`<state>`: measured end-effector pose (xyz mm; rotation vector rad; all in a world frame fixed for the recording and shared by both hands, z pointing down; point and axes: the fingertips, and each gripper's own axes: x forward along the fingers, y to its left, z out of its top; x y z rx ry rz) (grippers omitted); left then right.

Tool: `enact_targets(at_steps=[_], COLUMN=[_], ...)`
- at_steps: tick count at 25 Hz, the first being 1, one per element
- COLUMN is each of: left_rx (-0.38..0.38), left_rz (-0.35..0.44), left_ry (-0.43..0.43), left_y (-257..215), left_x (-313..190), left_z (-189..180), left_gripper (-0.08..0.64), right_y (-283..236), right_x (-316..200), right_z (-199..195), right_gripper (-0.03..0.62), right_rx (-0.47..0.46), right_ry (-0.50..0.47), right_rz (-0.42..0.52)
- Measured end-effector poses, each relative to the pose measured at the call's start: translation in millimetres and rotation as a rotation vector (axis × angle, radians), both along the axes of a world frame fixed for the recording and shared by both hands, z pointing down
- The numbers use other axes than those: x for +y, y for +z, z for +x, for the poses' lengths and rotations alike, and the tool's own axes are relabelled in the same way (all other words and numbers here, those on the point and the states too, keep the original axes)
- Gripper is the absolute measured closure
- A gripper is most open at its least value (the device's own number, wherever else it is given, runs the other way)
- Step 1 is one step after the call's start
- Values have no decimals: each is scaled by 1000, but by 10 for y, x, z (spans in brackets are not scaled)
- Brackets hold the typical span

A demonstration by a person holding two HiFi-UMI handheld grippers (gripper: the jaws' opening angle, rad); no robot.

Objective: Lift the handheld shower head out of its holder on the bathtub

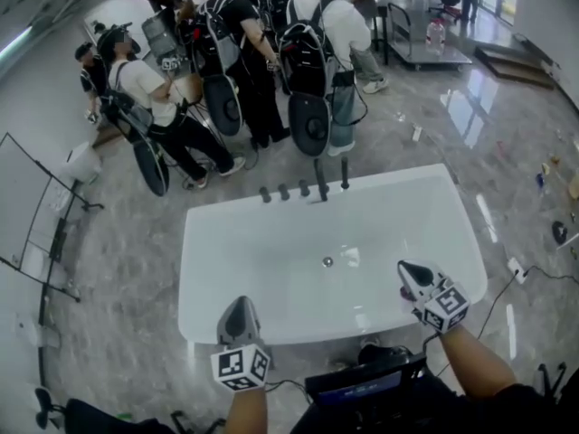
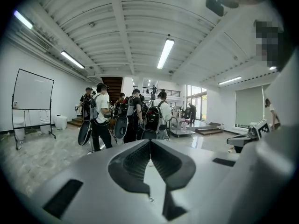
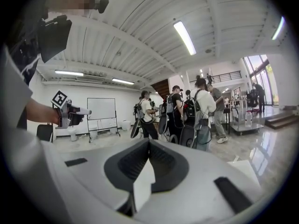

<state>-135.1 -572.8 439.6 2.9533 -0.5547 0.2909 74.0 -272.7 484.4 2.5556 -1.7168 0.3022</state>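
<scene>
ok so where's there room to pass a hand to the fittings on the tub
Free: inside the tub, bare but for the drain, from the near rim between the left gripper and right gripper up to the fittings. Crowded: the fittings stand close in a row, with people beyond them.

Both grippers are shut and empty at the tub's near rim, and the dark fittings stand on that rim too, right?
No: the head view shows the dark fittings on the bathtub's far rim, by the people. The left gripper and right gripper are shut and empty at the near rim.
</scene>
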Motion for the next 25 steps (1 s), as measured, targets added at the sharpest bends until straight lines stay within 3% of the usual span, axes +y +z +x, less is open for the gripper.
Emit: enact_targets(at_steps=[6, 14, 20, 25], left_rx=[-29, -39, -45, -64], left_rz=[19, 52, 53, 57], left_ry=[13, 9, -14, 17], left_y=[-104, -107, -160, -151], left_x=[182, 307, 359, 405], left_z=[341, 605, 713, 816], left_gripper=[545, 545, 545, 545], right_y=[-69, 124, 1, -111], right_x=[110, 72, 18, 0], right_z=[454, 760, 923, 1025], right_gripper=[584, 584, 584, 584], right_rx=[8, -11, -12, -10], right_ry=[12, -5, -20, 5], right_rz=[35, 29, 33, 73])
